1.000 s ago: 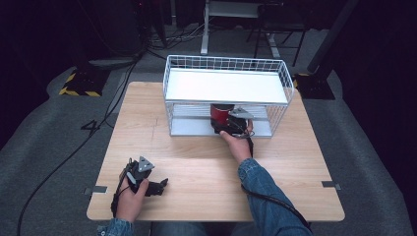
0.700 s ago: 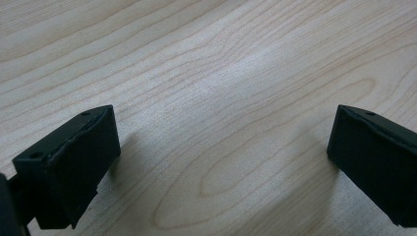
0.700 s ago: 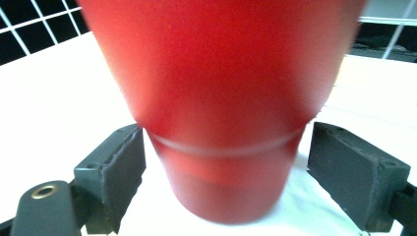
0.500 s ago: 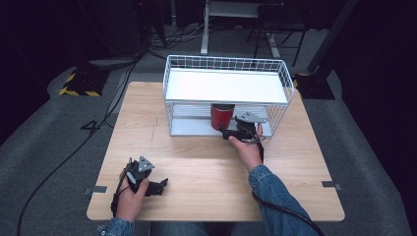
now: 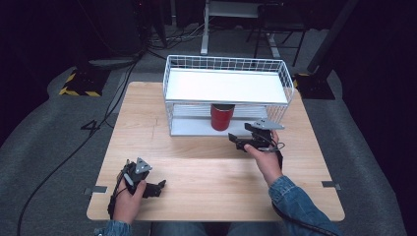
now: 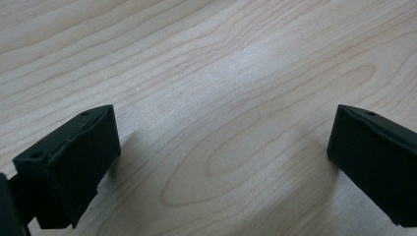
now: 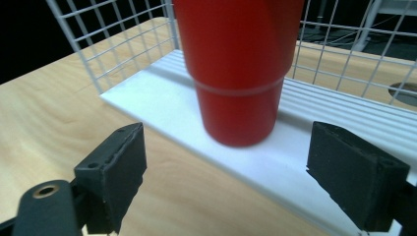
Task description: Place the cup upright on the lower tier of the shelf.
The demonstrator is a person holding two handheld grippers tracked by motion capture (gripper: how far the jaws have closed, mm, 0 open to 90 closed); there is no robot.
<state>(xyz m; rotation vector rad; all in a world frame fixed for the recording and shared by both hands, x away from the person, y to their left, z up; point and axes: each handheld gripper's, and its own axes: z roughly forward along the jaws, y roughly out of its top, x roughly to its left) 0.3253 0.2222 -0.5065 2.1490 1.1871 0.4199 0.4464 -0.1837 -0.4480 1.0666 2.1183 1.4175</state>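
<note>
Over on the left, the person's left hand [image 5: 129, 199] rests on the wooden table [image 5: 196, 172] near its front edge, holding the left gripper [image 5: 156, 188] low against the boards. Its jaws are spread wide with nothing but bare wood between them in the left gripper view [image 6: 223, 147]. Toward the middle and back of the table stands a white wire rack [image 5: 226, 93] with a flat white top shelf and a ribbed lower shelf. A red cup [image 5: 222, 116] stands upright on that lower shelf, near its front edge, with what looks like a dark rim, though it sits in shadow under the top shelf. To the right, the right gripper [image 5: 239, 142] is held just in front of the rack, pointing at the cup. Its jaws are released and wide apart; in the right gripper view [image 7: 223, 172] the cup [image 7: 238, 69] stands beyond them, not touched by either jaw. The right hand [image 5: 265, 157] comes out of a denim sleeve [image 5: 295, 201].
</note>
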